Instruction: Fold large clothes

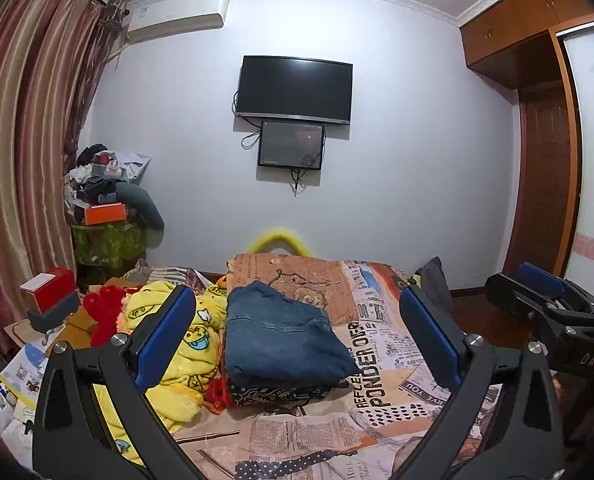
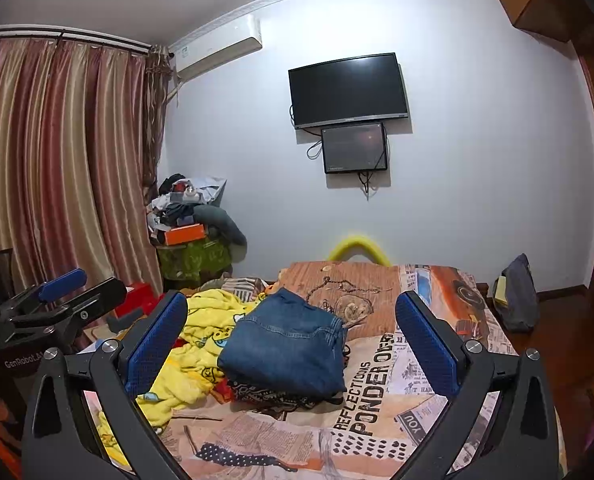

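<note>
Both tools are held above the near part of the bed (image 1: 377, 392), and nothing is gripped. The left tool (image 1: 297, 336) is seen with its blue pads spread wide apart; the right tool (image 2: 293, 340) is likewise spread wide. Folded blue jeans (image 1: 277, 336) are laid at the middle of the newsprint-patterned bedspread, on top of a dark patterned garment (image 1: 273, 394). A yellow cartoon-print garment (image 1: 177, 348) is heaped just beside the jeans on the left.
</note>
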Available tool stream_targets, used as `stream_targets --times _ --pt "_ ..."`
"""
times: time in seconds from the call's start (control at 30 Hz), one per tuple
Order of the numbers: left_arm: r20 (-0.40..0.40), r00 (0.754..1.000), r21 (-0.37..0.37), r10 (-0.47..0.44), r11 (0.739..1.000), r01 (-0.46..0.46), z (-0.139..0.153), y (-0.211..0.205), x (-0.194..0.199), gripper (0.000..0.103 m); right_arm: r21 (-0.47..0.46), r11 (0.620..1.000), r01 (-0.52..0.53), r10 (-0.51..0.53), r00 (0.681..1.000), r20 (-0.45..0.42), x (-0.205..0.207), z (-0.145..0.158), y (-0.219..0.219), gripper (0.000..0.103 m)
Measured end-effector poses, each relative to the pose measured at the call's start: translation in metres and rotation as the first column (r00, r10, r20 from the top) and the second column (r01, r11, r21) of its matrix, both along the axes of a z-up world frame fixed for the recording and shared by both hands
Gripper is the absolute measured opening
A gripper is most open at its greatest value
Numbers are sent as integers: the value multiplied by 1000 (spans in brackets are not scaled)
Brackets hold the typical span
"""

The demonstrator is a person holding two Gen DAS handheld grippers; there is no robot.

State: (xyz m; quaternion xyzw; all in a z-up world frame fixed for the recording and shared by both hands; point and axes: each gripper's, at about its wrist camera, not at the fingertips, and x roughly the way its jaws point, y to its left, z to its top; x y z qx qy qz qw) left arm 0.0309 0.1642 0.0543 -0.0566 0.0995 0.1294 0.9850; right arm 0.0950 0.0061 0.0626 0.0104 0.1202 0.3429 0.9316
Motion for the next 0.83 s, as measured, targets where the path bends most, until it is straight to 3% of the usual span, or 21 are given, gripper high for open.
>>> stream_targets --times 0.83 --pt "-11 1000 -8 -20 1000 19 -1 -8 0 102 -2 1000 0 0 1000 -9 -1 -1 4 103"
